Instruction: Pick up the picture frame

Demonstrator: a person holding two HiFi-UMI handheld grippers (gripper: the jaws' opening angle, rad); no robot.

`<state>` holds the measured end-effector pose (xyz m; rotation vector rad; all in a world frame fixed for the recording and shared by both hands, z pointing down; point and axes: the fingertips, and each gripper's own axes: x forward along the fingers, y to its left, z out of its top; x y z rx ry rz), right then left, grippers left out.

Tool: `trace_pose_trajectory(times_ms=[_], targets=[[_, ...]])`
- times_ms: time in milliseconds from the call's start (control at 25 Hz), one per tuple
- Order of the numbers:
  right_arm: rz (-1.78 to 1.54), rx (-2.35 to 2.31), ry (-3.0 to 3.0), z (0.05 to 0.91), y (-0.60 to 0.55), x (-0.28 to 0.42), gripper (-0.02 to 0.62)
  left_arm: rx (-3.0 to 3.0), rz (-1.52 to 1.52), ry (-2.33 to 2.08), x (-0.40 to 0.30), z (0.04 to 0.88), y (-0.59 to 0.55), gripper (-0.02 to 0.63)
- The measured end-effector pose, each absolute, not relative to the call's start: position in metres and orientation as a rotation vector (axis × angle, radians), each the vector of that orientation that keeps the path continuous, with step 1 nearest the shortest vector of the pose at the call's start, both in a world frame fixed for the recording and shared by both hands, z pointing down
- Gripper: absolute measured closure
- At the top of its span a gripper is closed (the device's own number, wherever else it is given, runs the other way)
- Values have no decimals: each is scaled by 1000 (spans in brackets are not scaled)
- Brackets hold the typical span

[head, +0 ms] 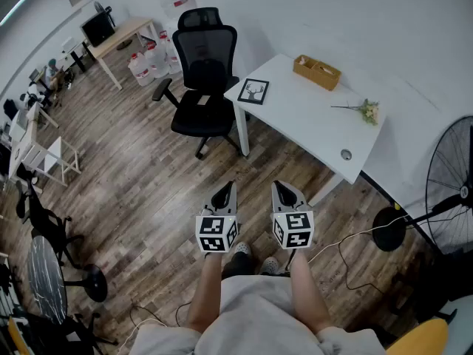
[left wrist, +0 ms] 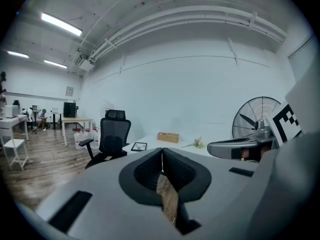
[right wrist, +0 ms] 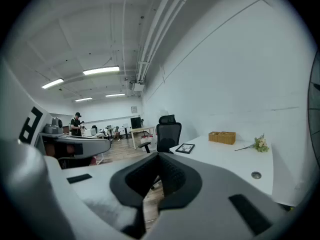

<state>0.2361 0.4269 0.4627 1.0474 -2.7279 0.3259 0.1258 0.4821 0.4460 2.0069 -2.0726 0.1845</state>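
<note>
The picture frame (head: 253,91), black-edged with a deer print, lies flat on the near-left corner of the white desk (head: 310,120). It also shows small in the left gripper view (left wrist: 139,146) and the right gripper view (right wrist: 185,148). My left gripper (head: 225,192) and right gripper (head: 283,191) hang side by side over the wooden floor, well short of the desk. Both are shut with nothing between the jaws. The frame is far ahead of both.
A black office chair (head: 203,76) stands at the desk's left, close to the frame. On the desk are a wooden box (head: 316,72), a flower sprig (head: 363,110) and a cable hole (head: 346,154). A large fan (head: 448,191) stands right, its cable across the floor.
</note>
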Motion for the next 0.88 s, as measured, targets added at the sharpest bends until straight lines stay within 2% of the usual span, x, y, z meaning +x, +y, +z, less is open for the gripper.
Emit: trace_pose_trajectory(times_ms=[880], targets=[[370,1014,-2739,471,389,237,574,1842,94,-2139,80,461,459,580]])
